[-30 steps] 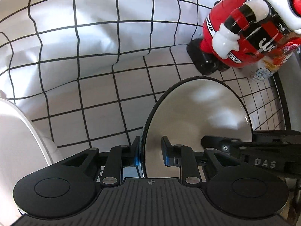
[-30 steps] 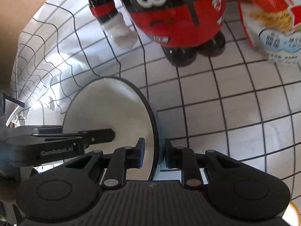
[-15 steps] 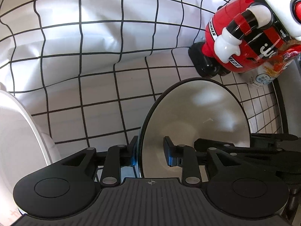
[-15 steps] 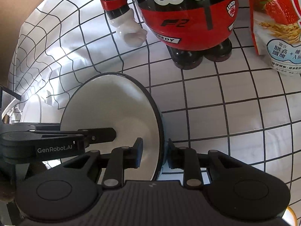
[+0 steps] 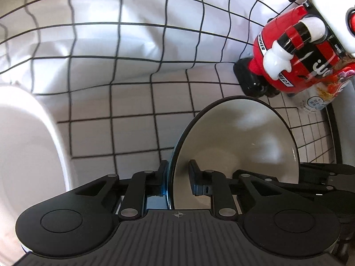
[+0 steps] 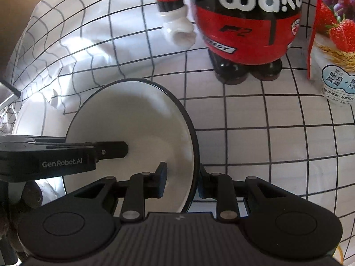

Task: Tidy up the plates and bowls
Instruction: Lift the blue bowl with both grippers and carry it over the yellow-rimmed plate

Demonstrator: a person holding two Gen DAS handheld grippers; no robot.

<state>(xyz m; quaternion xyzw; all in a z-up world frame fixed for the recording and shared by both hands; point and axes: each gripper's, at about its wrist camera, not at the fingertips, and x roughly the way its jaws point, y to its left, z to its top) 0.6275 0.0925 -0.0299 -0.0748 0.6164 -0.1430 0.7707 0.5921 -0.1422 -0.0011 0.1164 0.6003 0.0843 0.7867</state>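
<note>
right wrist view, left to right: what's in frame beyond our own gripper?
left gripper → black-rimmed bowl → red figurine → cereal bag

There are two dishes: one black-rimmed white bowl [image 5: 239, 146] at lower centre and one plain white bowl [image 5: 24, 146] at the left edge. One red figurine [image 6: 241, 20] stands at the top, with one snack bag [image 6: 332, 44] at upper right. Two grippers show, the left gripper [image 5: 177, 177] and the right gripper [image 6: 182, 181].
</note>
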